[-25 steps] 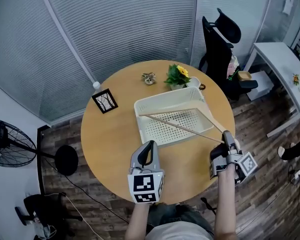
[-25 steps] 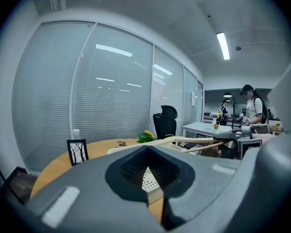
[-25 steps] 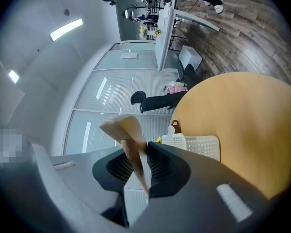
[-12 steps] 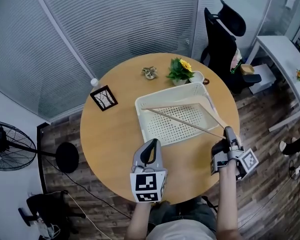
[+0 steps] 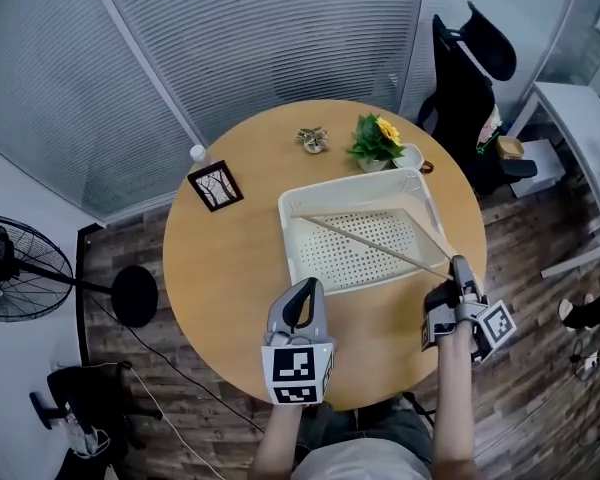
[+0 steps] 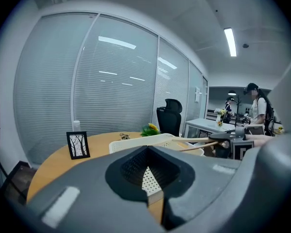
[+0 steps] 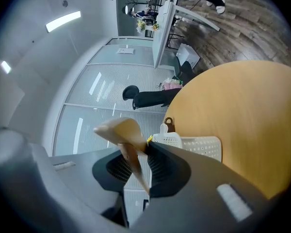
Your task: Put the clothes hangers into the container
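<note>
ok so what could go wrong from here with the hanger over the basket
1. The right gripper pinches the wooden hanger only at one end, so the long free part could swing or slip out of the jaws.
2. The hanger's far end lies close to the white basket's rim. Lowering it might snag there, or shove the basket towards the potted plant and the cup just beyond it.
</note>
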The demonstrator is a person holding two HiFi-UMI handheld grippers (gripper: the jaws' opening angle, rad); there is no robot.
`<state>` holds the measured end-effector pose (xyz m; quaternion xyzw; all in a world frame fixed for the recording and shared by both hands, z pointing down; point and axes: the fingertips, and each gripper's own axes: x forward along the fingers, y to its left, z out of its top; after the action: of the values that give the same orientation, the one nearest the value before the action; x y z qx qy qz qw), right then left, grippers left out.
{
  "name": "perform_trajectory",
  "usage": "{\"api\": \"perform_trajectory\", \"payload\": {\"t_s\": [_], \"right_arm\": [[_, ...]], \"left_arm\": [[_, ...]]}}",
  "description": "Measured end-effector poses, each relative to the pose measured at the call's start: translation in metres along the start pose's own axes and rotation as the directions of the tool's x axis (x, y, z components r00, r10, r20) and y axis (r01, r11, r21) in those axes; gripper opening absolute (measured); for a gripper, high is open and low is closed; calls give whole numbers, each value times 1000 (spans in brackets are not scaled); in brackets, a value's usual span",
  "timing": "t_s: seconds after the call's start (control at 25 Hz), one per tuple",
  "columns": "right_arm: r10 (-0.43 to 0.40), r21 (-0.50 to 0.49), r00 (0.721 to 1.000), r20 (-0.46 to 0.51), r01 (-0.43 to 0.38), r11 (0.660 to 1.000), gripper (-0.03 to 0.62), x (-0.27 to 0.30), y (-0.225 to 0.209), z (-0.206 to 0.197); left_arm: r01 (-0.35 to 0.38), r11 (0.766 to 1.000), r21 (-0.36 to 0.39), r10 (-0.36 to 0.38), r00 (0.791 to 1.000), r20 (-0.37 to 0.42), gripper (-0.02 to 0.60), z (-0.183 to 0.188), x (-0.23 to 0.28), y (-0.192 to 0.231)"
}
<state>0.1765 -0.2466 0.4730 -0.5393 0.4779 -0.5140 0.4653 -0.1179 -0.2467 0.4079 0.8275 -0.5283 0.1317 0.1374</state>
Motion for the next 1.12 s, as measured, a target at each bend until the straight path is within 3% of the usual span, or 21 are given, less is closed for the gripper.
{"api": "perform_trajectory", "payload": {"t_s": [1.12], "right_arm": [[-123, -7, 992, -31, 123, 992, 106, 25, -39, -8]], "left_arm": [[-108, 993, -53, 107, 994, -31, 0, -12, 1, 9]]}}
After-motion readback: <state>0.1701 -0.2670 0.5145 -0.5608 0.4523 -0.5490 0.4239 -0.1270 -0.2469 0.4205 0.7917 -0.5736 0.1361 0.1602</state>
